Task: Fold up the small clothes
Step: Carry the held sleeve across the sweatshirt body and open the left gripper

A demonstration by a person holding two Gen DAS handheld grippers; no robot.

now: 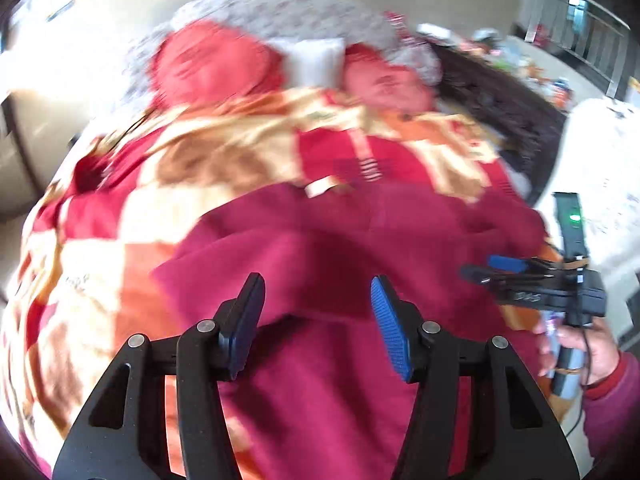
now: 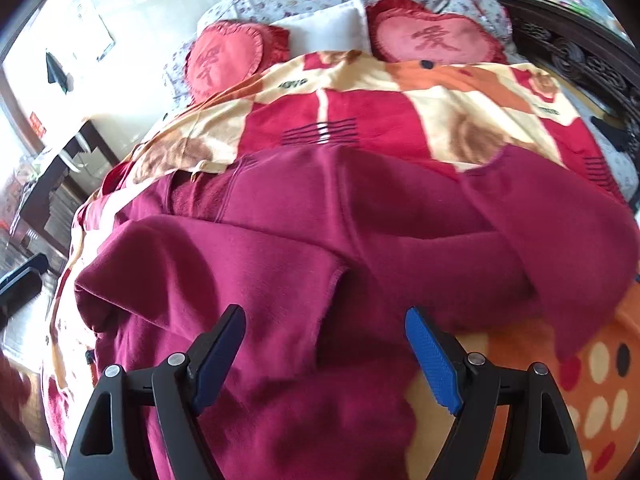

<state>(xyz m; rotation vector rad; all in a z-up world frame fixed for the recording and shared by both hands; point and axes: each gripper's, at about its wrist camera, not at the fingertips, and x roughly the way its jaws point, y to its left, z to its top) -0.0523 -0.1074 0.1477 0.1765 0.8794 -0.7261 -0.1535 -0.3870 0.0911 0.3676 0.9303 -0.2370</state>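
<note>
A maroon garment lies spread on a patterned blanket on a bed, its length running left to right, directly below both sets of fingers. The left gripper and right gripper hover parted, holding nothing; the right gripper is over a folded edge.

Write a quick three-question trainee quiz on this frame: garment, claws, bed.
1. True or false: the left claw is clamped on the maroon garment.
2. Multiple choice: the garment lies on A) a bare floor B) a patterned blanket C) a chair.
3. Fill in: at the head of the bed sit two red ____-shaped cushions.

Key
1. False: both the left and the right claw stand open above the cloth, nothing pinched.
2. B
3. heart
</note>
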